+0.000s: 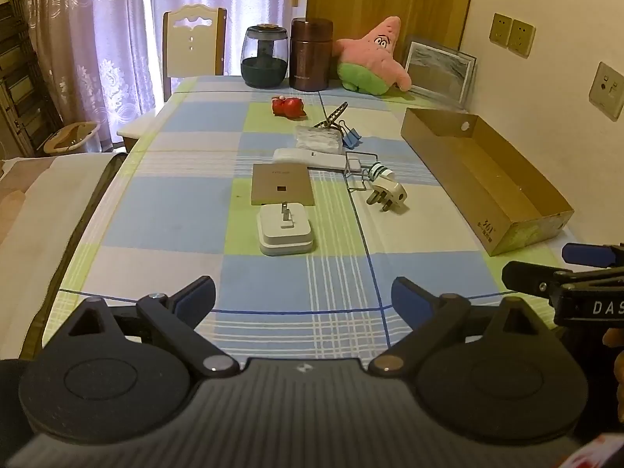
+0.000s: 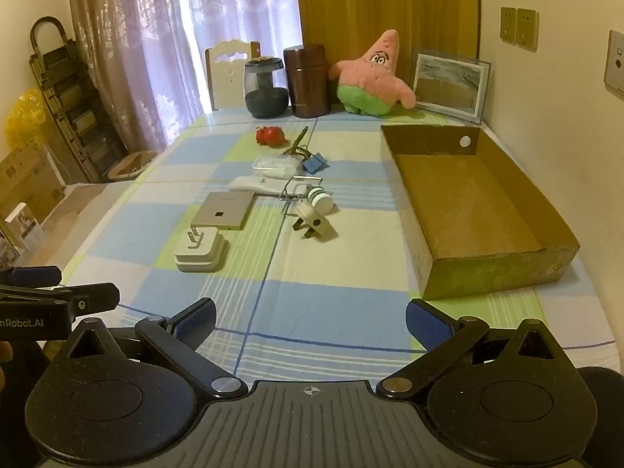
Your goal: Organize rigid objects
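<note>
Left gripper (image 1: 303, 298): jaws spread wide, nothing between the blue pads, hovering over the near edge of the checked tablecloth (image 1: 175, 202). Right gripper (image 2: 311, 325): likewise released and wide, empty, over the near edge, just beside the left one.

On the cloth, near to far:
- White charger block (image 1: 286, 229), prongs up, closest to the grippers.
- Flat tan square box (image 1: 281, 184), touching or just behind the charger.
- White three-pin plug adapter (image 1: 388, 194), lying on its side, right of the tan box.
- Small white bottle with green bands (image 2: 320, 199), tipped over, just behind the adapter.
- Wire clip frame (image 1: 357, 169), beside the bottle.
- Long white handheld device (image 1: 308, 157), lying flat behind the tan box.
- Clear packet (image 1: 316, 139) with white contents.
- Blue binder clip (image 1: 351, 138), right of the packet.
- Metal perforated tool (image 1: 334, 116), angled, behind the clip.
- Red toy (image 1: 288, 106), farther back, apart from the rest.

Receptacle: open cardboard box (image 1: 518, 210), along the right side by the wall, nothing visible inside.

Far end of table: dark glass jar (image 1: 265, 56), brown canister (image 1: 311, 54), pink starfish plush (image 1: 372, 58), framed picture (image 1: 438, 72) leaning on the wall. Chair (image 1: 193, 41) behind the table, curtains (image 1: 117, 31) beyond.
</note>
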Demonstrator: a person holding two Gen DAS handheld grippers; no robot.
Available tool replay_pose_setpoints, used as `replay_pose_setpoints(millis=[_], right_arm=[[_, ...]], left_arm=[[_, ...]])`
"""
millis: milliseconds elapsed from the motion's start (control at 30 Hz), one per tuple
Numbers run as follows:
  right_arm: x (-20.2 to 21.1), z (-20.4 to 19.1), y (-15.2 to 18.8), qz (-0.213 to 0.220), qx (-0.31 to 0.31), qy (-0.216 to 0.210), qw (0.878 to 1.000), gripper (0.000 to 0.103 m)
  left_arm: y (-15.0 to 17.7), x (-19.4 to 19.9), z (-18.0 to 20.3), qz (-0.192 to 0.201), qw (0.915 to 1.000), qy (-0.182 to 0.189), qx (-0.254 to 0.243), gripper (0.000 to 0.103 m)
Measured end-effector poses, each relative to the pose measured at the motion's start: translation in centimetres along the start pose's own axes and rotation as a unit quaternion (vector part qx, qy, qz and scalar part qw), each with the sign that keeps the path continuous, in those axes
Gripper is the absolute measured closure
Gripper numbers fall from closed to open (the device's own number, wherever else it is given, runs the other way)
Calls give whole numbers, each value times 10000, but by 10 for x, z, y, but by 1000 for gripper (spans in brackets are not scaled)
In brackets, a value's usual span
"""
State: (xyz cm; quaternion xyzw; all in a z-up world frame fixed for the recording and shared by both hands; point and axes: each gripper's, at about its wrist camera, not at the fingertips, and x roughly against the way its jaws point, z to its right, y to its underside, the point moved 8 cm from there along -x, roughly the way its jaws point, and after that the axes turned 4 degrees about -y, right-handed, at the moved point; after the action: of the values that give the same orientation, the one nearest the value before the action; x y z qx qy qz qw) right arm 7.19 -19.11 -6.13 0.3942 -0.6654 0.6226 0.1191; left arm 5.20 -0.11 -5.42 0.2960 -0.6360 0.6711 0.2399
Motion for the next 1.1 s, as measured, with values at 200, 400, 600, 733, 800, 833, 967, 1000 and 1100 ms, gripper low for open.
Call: replay_pose_setpoints(millis=[200, 400, 600, 733, 800, 833, 967, 1000, 1100], right_arm=[[3, -3, -4, 27, 76, 40, 10000, 2], [3, -3, -4, 35, 78, 45, 10000, 2], [3, -3, -4, 38, 79, 44, 10000, 2], [3, -3, -4, 41, 80, 44, 9999, 2], [3, -3, -4, 38, 82, 41, 10000, 2], [3, -3, -4, 39, 82, 45, 9999, 2], [3, -4, -4, 18, 81, 34, 10000, 2], [3, -4, -4, 20, 81, 36, 10000, 2], [3, -4, -3, 26, 84, 38, 10000, 2]], left_arm=[[-1, 2, 1, -4, 10000, 31, 4, 8], [-1, 4, 0, 16, 10000, 60, 28, 8], [-1, 5, 0, 13, 10000, 71, 25, 8], [-1, 5, 0, 17, 10000, 65, 23, 8], [-1, 5, 1, 12, 10000, 67, 36, 8], [0, 5, 0, 12, 10000, 69, 41, 8], [0, 5, 0, 9, 10000, 77, 44, 8], [0, 5, 0, 10, 10000, 71, 41, 8], [1, 5, -1, 2, 10000, 70, 45, 8]])
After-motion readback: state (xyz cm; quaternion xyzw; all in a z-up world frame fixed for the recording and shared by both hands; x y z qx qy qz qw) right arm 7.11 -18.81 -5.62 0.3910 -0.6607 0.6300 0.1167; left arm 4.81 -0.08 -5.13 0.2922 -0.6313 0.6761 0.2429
